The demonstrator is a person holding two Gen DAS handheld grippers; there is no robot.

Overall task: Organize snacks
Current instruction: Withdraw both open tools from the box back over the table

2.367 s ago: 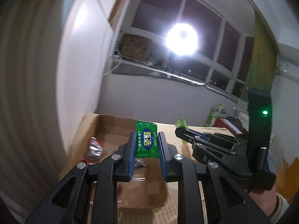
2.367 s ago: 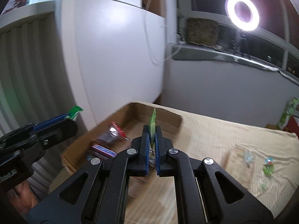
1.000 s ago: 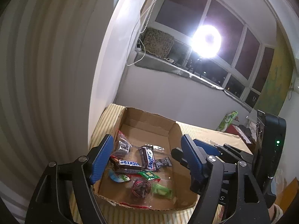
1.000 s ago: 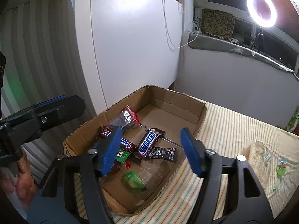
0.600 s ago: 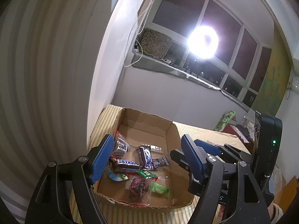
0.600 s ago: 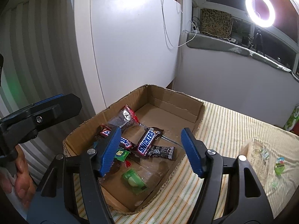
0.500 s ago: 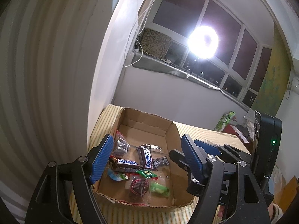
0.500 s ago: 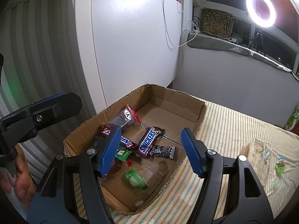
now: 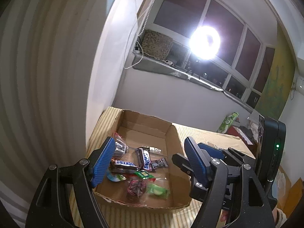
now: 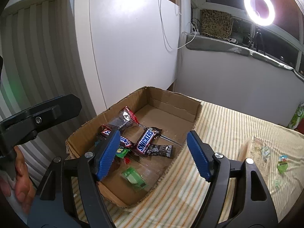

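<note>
A shallow cardboard box (image 10: 172, 99) sits on a surface covered with a striped cloth (image 10: 224, 127), at the left end of it beside a white wall panel (image 10: 131, 43). Inside the box lie the snacks: a Snickers bar (image 10: 146, 140) near the middle, a second Snickers bar (image 10: 123, 140) just to its left, a dark wrapped snack (image 10: 159, 150) by the right wall, a clear packet with red trim (image 10: 124, 118) toward the far left, a small green sachet (image 10: 121, 151) and a green wrapped candy (image 10: 134, 178) closest to the near rim.

The left gripper (image 9: 150, 161) hovers over the near part of the box with its blue fingers (image 9: 103, 159) spread wide and nothing between them. The right gripper (image 10: 153, 154) hangs above the box's near right corner; its fingers (image 10: 198, 154) are opening, also with nothing in them. Seen from the right wrist, the left gripper juts in at the far left, a hand (image 10: 20, 180) wrapped around its handle.

Further right on the cloth, well apart from the box, lie a clear plastic bag (image 10: 256, 152) and a few loose green candies (image 10: 283, 163). A ring light (image 10: 259, 7) glows on the windowsill
</note>
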